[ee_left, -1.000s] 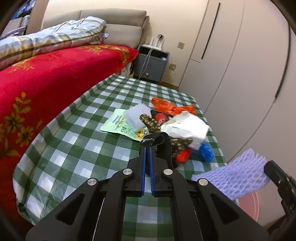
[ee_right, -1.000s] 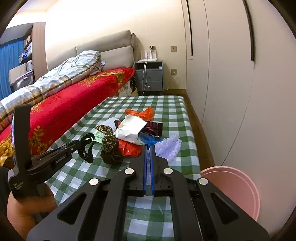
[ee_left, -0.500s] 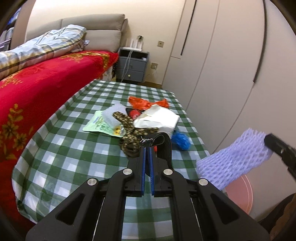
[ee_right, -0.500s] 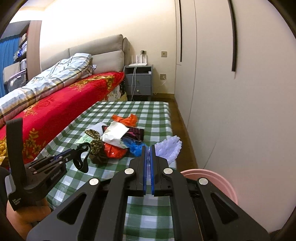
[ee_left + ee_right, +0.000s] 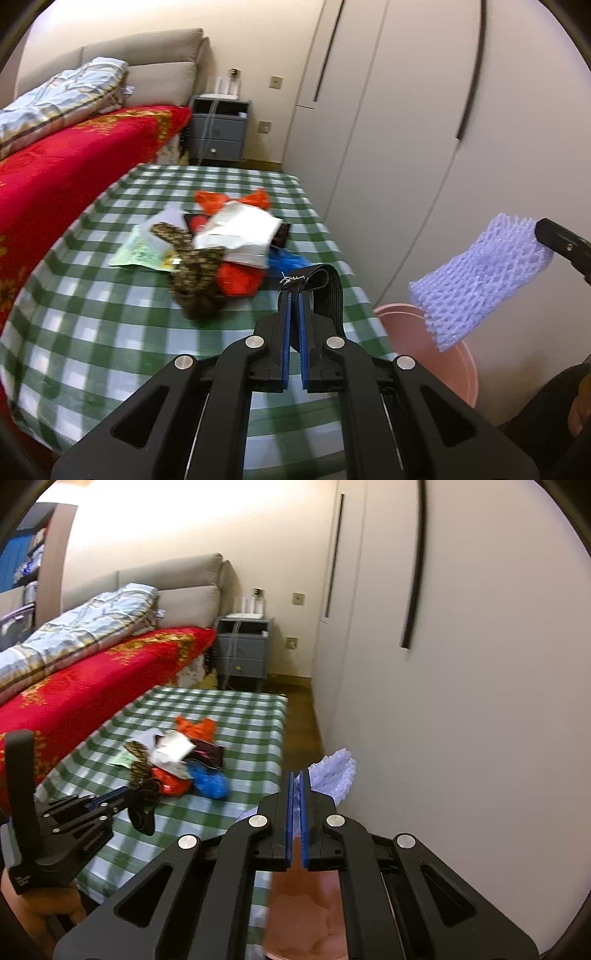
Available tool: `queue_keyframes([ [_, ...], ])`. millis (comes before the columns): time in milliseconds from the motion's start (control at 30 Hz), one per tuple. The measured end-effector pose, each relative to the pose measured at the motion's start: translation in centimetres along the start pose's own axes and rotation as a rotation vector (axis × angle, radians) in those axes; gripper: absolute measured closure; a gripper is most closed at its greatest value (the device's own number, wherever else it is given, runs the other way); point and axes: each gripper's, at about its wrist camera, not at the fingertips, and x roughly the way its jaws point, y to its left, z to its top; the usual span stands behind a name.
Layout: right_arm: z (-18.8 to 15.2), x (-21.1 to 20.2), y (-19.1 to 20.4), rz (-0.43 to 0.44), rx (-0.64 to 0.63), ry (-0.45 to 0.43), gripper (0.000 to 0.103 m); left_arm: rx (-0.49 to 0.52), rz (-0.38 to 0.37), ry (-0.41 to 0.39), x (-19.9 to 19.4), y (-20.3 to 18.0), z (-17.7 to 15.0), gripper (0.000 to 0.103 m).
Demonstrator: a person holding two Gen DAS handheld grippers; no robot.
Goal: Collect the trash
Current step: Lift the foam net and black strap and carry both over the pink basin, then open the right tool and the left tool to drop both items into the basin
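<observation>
My left gripper (image 5: 293, 295) is shut on a black elastic band (image 5: 327, 291), held above the near right part of the green checked table (image 5: 110, 325). My right gripper (image 5: 296, 779) is shut on a purple foam net (image 5: 332, 775). In the left wrist view the foam net (image 5: 480, 273) hangs over the pink bin (image 5: 458, 365) beside the table. The right wrist view shows the pink bin (image 5: 306, 904) under my fingers, and the left gripper (image 5: 120, 799) with the black band (image 5: 142, 814) at lower left. A trash pile (image 5: 236, 236) lies mid-table.
The pile holds a white paper bag (image 5: 240, 229), an orange bag (image 5: 225, 199), a blue wad (image 5: 284, 260), a red piece (image 5: 240, 280), a spotted brown cloth (image 5: 195, 273) and a green packet (image 5: 140, 254). A red-covered bed (image 5: 55, 177) runs left; wardrobe doors (image 5: 406, 129) stand right.
Both grippers have swung to the right, away from the pile. The foam net has risen and now hangs over the pink bin. The black band stays in the left gripper.
</observation>
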Motion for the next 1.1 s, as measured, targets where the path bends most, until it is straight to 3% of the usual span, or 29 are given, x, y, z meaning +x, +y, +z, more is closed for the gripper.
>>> queue_keyframes([
  [267,-1.2,1.6,-3.0,-0.106,0.051,0.054,0.1,0.028,-0.092,0.038,2.4,-3.9,-0.3,0.099],
  [533,-1.9,3.6,-3.2,-0.188,0.038,0.116,0.1,0.052,-0.188,0.078,5.7,-7.0,-0.3,0.099],
  [1000,-3.3,6.2,-5.3,-0.222,0.141,0.208,0.1,0.122,-0.317,0.136,9.9,-11.2,-0.1,0.099],
  [1100,-3.5,6.5,-5.8,-0.255,0.16,0.22,0.096,0.115,-0.336,0.165,10.8,-11.4,-0.3,0.096],
])
